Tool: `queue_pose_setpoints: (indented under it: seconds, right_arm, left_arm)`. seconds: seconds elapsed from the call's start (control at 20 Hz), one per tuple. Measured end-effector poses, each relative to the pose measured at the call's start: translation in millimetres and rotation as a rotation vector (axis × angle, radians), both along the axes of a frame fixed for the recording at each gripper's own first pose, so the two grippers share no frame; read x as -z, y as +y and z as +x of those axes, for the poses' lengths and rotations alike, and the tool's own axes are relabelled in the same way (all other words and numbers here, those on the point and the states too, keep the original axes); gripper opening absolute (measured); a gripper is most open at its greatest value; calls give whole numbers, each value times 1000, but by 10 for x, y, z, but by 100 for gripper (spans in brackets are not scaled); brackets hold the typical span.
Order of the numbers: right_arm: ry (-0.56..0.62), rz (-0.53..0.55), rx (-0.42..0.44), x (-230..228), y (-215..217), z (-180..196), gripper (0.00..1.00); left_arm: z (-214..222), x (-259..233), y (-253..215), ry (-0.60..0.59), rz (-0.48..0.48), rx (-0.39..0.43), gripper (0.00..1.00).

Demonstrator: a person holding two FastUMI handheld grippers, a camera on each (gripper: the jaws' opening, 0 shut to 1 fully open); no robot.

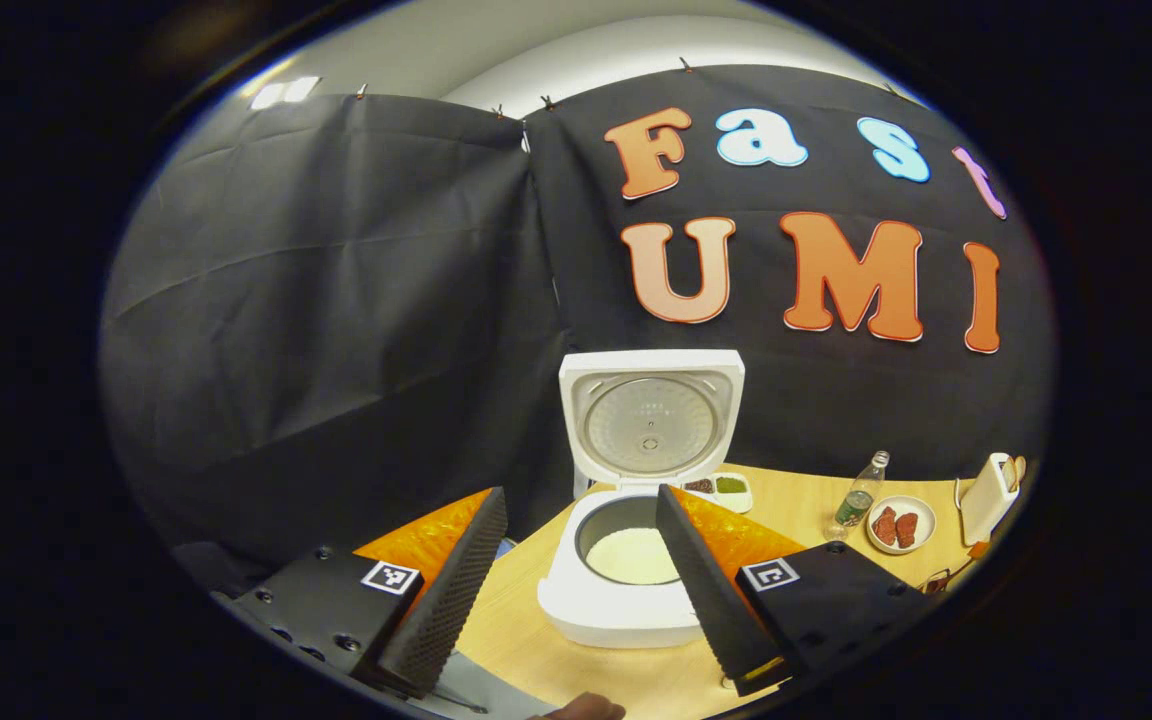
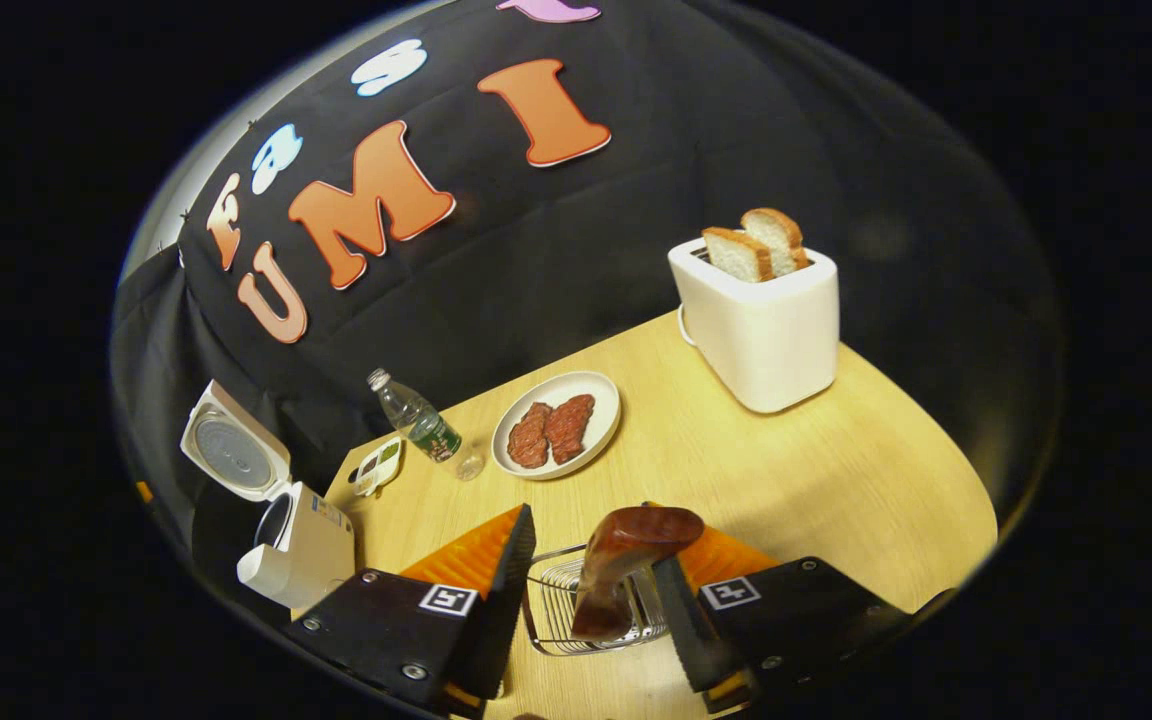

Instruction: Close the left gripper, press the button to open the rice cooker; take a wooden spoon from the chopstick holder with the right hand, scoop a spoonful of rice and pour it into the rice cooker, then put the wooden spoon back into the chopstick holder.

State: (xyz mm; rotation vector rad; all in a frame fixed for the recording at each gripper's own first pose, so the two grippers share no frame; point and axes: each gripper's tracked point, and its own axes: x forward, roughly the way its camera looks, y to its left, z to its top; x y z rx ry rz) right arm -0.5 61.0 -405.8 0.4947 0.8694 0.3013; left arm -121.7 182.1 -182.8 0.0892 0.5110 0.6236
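The rice cooker (image 1: 636, 560) stands open, rice inside. The wooden spoon (image 2: 626, 570) rests in the wire chopstick holder (image 2: 561, 600), between the right hand-held gripper's (image 2: 591, 590) wide fingers. Likely the final step; next, withdraw. The left hand-held gripper (image 1: 576, 590) hovers wide before the cooker.

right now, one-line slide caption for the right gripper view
Open right gripper frames the wooden spoon in its wire chopstick holder; rice cooker stands open.

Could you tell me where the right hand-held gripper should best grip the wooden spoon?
Probably on the handle just below the bowl of the wooden spoon, coming from above: it stands bowl-up in the wire chopstick holder, between the open fingers of the right hand-held gripper.
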Motion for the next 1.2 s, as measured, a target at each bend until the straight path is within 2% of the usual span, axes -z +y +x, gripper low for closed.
queue_pose_setpoints:
  seconds: [0.05, 0.1, 0.2, 0.3, 0.5, 0.65, 0.8, 0.95, 1.1, 1.2]
  right_arm:
    - [-11, -14, 21, -67, -78, 2, 71]
    - [-27, -39, 42, -132, -163, 16, 80]
    - [-64, -99, 75, -282, -348, 73, 89]
    - [-99, -166, 105, -467, -502, 88, 93]
    - [-180, -266, 156, -940, -736, 58, 93]
    - [-226, -316, 184, -1289, -853, -27, 93]
    - [-266, -398, 203, -1558, -1016, -106, 93]
    - [-297, -458, 218, -1837, -1110, -233, 94]
    - [-324, -478, 240, -2051, -1136, -356, 93]
    - [-337, -500, 251, -2136, -1169, -449, 93]
  left_arm:
    - [104, -31, 19, -16, -11, 20, 99]
    - [237, -46, 64, -33, -29, 32, 98]
    - [432, -71, 178, -63, -76, 51, 100]
    - [658, -186, 303, -110, -113, 73, 100]
    - [1196, -489, 556, -180, -171, 106, 98]
    - [1581, -560, 815, -154, -187, 111, 97]
    - [2019, -494, 906, -144, -265, 114, 97]
    - [2448, -220, 904, -83, -274, 174, 98]
    - [2793, 184, 893, -16, -364, 153, 100]
    - [2855, 502, 918, 76, -376, 122, 99]
